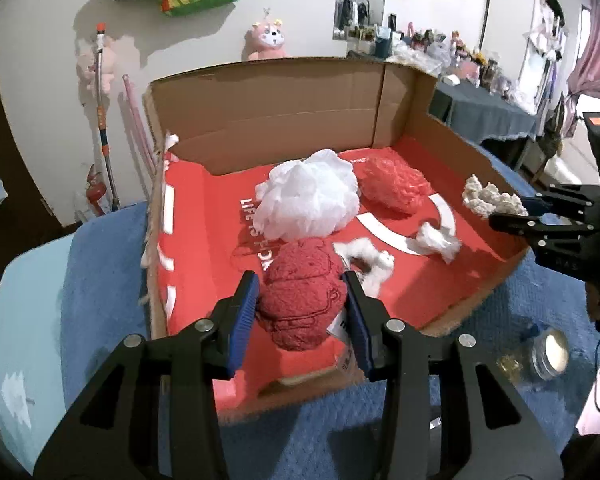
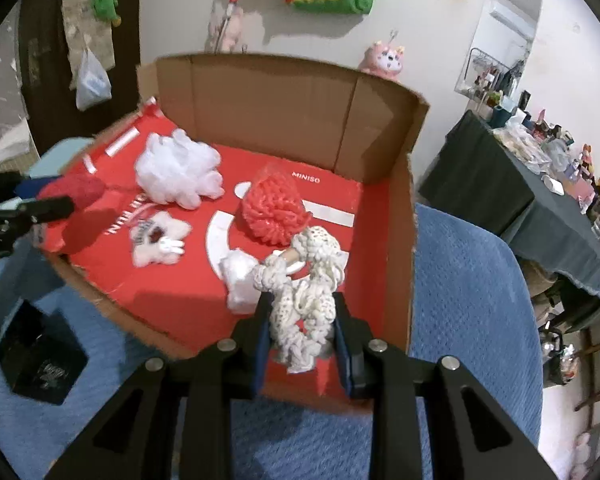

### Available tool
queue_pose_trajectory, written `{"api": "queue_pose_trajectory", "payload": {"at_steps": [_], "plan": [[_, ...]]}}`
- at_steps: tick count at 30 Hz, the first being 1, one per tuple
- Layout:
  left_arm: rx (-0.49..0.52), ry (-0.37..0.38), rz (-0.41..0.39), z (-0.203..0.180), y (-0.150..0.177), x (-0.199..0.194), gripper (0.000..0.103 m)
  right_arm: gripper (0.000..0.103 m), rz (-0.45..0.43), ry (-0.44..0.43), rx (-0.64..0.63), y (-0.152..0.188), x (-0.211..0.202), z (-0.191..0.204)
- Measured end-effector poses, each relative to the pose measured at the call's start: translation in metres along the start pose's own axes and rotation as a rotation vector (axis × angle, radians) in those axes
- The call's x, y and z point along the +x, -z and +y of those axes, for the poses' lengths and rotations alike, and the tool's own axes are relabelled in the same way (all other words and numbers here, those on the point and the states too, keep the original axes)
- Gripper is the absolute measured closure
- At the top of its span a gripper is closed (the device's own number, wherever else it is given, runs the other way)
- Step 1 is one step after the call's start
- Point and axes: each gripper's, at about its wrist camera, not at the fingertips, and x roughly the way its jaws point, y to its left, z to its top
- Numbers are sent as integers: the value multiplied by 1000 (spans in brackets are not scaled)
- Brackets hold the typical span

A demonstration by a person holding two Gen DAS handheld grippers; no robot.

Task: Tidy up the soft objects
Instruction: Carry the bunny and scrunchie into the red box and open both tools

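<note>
From the left wrist camera, the left gripper (image 1: 302, 304) has its blue-padded jaws pinching a dark red fuzzy plush bundle (image 1: 302, 300), held over the near edge of the open cardboard box with a red printed floor (image 1: 268, 112). A paper tag hangs at the bundle's five o'clock; it could catch on the box's near wall if the bundle is dragged, not lifted. A white mesh bath pouf (image 1: 310, 196) sits at twelve o'clock from the bundle, close enough to be shoved by a forward push. From the right wrist camera, the right gripper (image 2: 302, 324) pinches a cream crocheted scrunchie-like piece (image 2: 304, 312) over the box's near right part. Its loose loops trail toward twelve o'clock, near a coral-red mesh pouf (image 2: 272, 208), and touch a small white crumpled cloth (image 2: 238, 276) at ten o'clock, so lifting might snag and drag that cloth along.
</note>
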Motion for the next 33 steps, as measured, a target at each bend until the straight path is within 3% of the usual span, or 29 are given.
{"api": "queue_pose_trajectory", "payload": {"at_steps": [6, 12, 24, 29, 32, 33], "plan": [[26, -19, 93, 1, -16, 35, 63, 73, 129, 39, -32, -18, 36, 3], [52, -96, 193, 4, -14, 65, 63, 72, 215, 76, -63, -24, 60, 6], [55, -124, 252, 4, -12, 86, 61, 69, 236, 106, -88, -27, 73, 8], [61, -113, 256, 2, -9, 82, 51, 61, 235, 111, -108, -28, 72, 13], [59, -102, 255, 3, -12, 85, 51, 52, 226, 120, -123, -28, 69, 19], [57, -104, 256, 2, -12, 84, 51, 43, 217, 134, -129, -29, 67, 21]]}}
